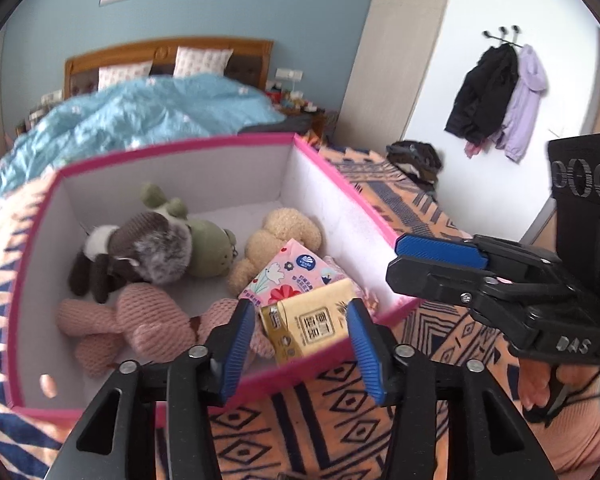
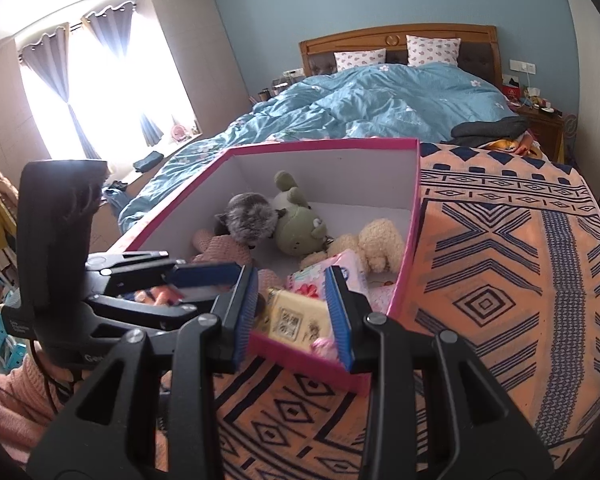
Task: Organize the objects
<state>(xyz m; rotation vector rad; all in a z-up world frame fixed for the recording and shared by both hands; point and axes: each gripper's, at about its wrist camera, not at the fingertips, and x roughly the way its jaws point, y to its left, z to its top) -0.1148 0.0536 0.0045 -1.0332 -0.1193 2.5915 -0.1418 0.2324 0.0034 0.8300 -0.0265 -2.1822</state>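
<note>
A pink-rimmed storage box (image 1: 172, 146) (image 2: 320, 145) stands on the bed. Inside lie a pink knitted toy (image 1: 140, 320), a brown-and-white furry toy (image 1: 140, 252), a green frog toy (image 1: 208, 248) (image 2: 296, 228), a beige teddy (image 1: 280, 236) (image 2: 376, 244), a floral tissue pack (image 1: 296, 276) (image 2: 340, 276) and a yellow tissue pack (image 1: 312, 320) (image 2: 296, 320). My left gripper (image 1: 300, 344) is open and empty over the box's near rim. My right gripper (image 2: 296, 312) is open and empty at the near corner; it also shows in the left wrist view (image 1: 432, 260).
An orange and navy patterned blanket (image 2: 500, 280) covers the bed around the box. A blue duvet (image 2: 380, 100) and pillows lie beyond. Coats hang on the wall (image 1: 496, 92). A bright window with curtains (image 2: 92, 80) is at the left.
</note>
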